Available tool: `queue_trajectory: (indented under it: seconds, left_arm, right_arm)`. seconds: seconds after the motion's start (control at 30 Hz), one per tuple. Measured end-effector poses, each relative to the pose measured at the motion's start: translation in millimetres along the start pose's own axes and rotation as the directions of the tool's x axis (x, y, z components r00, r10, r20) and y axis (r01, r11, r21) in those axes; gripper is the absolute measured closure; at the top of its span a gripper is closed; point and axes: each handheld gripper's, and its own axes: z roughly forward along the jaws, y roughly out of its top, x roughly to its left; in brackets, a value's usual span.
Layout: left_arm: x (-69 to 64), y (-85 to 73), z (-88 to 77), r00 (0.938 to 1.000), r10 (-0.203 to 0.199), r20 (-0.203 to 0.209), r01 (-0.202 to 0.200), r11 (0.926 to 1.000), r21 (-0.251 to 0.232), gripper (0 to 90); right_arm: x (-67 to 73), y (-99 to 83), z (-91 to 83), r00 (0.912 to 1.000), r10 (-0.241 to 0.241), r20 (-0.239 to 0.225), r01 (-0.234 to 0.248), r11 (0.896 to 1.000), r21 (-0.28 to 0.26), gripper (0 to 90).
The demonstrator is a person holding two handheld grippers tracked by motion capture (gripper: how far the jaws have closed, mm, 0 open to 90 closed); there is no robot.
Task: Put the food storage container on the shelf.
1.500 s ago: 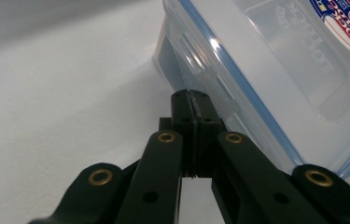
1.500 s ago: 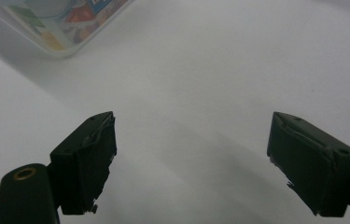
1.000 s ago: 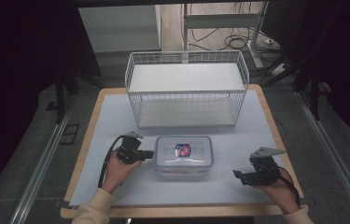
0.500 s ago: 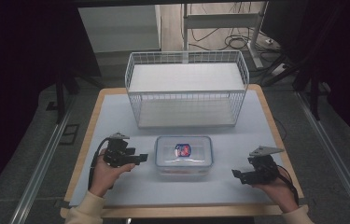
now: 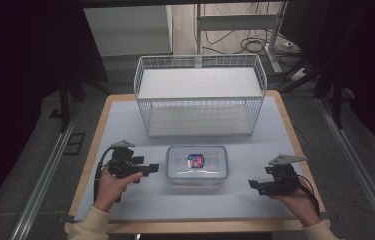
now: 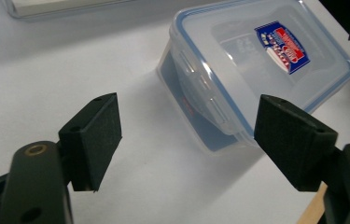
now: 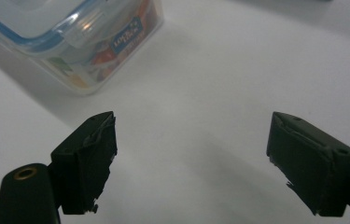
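— Dark floor and loose cables lie behind the bench [image 5: 125,120], right?

— Yes. Its top is pale with a wooden edge, and a white wire basket [image 5: 200,95] stands at the far side, near the middle.

— Where is the box?

— A clear plastic box [image 5: 196,166] with a blue-rimmed lid sits flat on the bench, just in front of the basket and apart from it. A red and blue label shows on the lid.

— And the left gripper [image 5: 147,169]?

— It is held in the person's left hand [image 5: 112,185], just beside the box's left end and pointing at it. In the left gripper view its two black fingers [image 6: 91,140] are spread wide, with one short end of the box [image 6: 252,70] ahead between them, not touching either.

— The right one?

— The right gripper [image 5: 255,186] is in the right hand [image 5: 295,200], near the box's right front corner but clear of it. In the right gripper view its fingers [image 7: 86,161] are also spread wide over bare bench, and a corner of the box [image 7: 74,37] shows at the upper left, with coloured printing visible through its side.

— Is anything held?

— No, both pairs of fingers grip nothing.
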Motion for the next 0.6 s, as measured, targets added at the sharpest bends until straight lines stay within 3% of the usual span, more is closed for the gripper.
queue_trajectory:
  seconds: [0.17,0.33,0.37,0.47,0.53,0.6]
  left_arm:
    - [-0.7,3.6,1.0,0.9995,-0.017,0.028,0.017,0.9998,-0.007,21.1]
    - [-4.7,11.0,10.8,0.9979,-0.024,0.06,0.024,0.9997,0.007,20.8]
    - [-4.5,14.0,15.5,0.9952,-0.036,0.091,0.035,0.9993,0.01,20.8]
    - [-3.5,16.7,23.1,0.9956,-0.019,0.092,0.017,0.9997,0.019,21.4]
    - [-0.5,17.8,28.0,0.9914,-0.042,0.124,0.039,0.9989,0.024,22.1]
    - [0.2,18.5,30.2,0.9914,-0.04,0.124,0.037,0.9989,0.031,22.9]
  right_arm:
    - [0.8,1.0,-1.0,0.9999,0.0,-0.013,0.0,1.0,-0.01,15.8]
    - [1.6,3.2,0.2,0.9998,0.0,-0.02,0.0,1.0,-0.011,15.8]
    - [2.8,5.1,-0.1,0.9997,-0.004,-0.024,0.003,1.0,-0.017,15.8]
    - [4.4,7.5,0.0,0.9996,-0.01,-0.027,0.01,1.0,-0.019,15.8]
    - [4.8,8.6,0.4,0.9995,-0.01,-0.029,0.01,1.0,-0.019,15.8]
    - [4.7,9.0,0.9,0.9995,-0.009,-0.03,0.009,1.0,-0.02,15.8]
